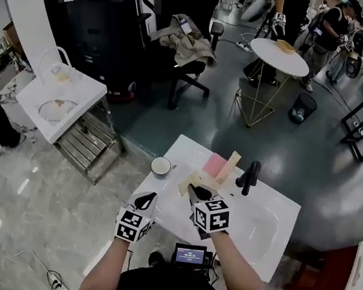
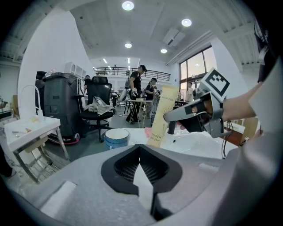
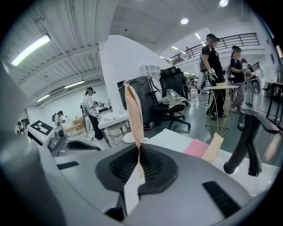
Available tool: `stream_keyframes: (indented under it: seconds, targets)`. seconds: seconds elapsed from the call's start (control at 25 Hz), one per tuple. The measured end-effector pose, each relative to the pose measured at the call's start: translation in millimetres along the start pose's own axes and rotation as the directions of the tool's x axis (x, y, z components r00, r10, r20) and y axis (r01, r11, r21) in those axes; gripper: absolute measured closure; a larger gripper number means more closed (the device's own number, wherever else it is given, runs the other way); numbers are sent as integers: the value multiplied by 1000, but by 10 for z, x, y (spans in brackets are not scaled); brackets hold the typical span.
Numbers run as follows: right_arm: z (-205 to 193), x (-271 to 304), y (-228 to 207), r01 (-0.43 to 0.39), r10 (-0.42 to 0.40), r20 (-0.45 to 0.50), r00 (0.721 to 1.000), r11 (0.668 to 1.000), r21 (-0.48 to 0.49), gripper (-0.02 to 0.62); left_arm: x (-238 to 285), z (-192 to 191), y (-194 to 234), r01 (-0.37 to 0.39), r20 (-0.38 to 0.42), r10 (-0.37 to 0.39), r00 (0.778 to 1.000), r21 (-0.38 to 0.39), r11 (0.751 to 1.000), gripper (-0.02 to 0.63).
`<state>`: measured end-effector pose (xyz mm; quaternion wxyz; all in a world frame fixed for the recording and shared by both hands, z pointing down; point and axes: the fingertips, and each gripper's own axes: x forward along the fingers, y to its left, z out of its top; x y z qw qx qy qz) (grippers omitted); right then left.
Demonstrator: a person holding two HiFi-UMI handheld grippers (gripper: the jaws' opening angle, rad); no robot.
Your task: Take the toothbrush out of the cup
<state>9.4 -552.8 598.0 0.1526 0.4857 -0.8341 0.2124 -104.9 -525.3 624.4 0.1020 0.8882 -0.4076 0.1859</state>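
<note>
My right gripper is shut on a flat beige toothbrush package. The package stands upright between the pads and is printed "TOOTH BRUSH". It is held over the white counter, clear of the cup. The cup is white with a blue band and stands near the counter's far left corner, to the left of the package. My left gripper hovers at the counter's left edge, short of the cup, jaws together with nothing in them.
A white sink counter carries a black faucet, a pink pad and a second beige box. Behind are a white side table, an office chair, a round table and standing people.
</note>
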Motion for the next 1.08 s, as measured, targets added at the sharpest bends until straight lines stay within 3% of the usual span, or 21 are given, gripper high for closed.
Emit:
stream_keyframes:
  seconds: [1.08]
  targets:
    - [59, 34, 24, -34, 34, -5, 999, 999, -36, 577, 49, 95, -19, -21, 13, 21, 1000, 10, 1000, 595]
